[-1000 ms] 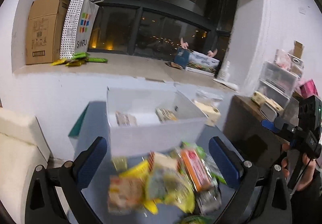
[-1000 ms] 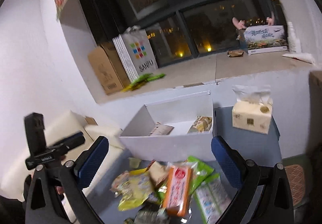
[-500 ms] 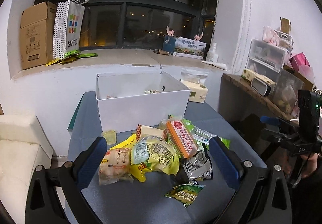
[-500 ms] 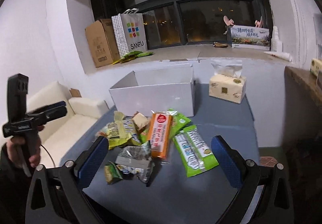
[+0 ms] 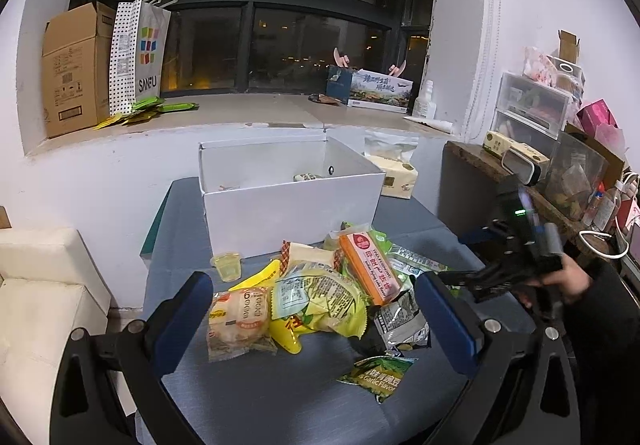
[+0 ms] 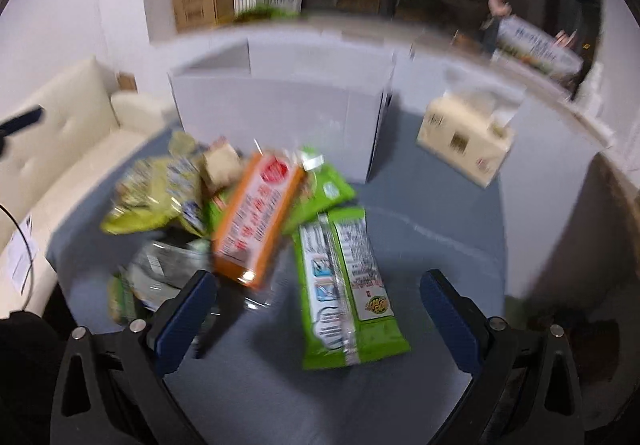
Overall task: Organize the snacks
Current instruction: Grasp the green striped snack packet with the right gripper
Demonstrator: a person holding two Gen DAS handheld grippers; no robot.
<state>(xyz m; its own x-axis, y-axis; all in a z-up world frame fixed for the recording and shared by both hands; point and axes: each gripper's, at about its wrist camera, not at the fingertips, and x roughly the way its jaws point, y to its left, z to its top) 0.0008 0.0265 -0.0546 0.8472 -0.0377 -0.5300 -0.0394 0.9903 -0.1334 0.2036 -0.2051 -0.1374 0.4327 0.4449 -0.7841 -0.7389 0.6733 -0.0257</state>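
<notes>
Hovering with jaws spread wide and nothing between them, the left gripper [image 5: 314, 319] sits low over the near edge of the grey table [image 5: 280, 397]. Directly between its fingers lies the snack pile: a pale bun packet [image 5: 238, 319] just inside the left finger, a yellow-green bag [image 5: 320, 303] beside it, a silver pouch [image 5: 402, 321] by the right finger, and a small green garlic-flavour sachet [image 5: 378, 377] nearest the camera. An orange bar [image 5: 370, 269] rests on top of the heap, angled away. A clear jelly cup [image 5: 228, 265] stands just ahead of the left finger.

The right gripper [image 6: 318, 317] is likewise released and holding nothing; its view is motion-blurred. A green twin-pack [image 6: 348, 289] lies between its fingers, and the orange bar [image 6: 256, 217] ahead-left, apparently overlapping other wrappers.

Beyond the pile stands the open white box [image 5: 292, 201], with a couple of items inside, barely visible over the rim. A tissue pack [image 6: 466, 137] sits right of the box. Farthest off, a cardboard carton [image 5: 74, 69] and a paper bag [image 5: 140, 53] stand on the window ledge.
</notes>
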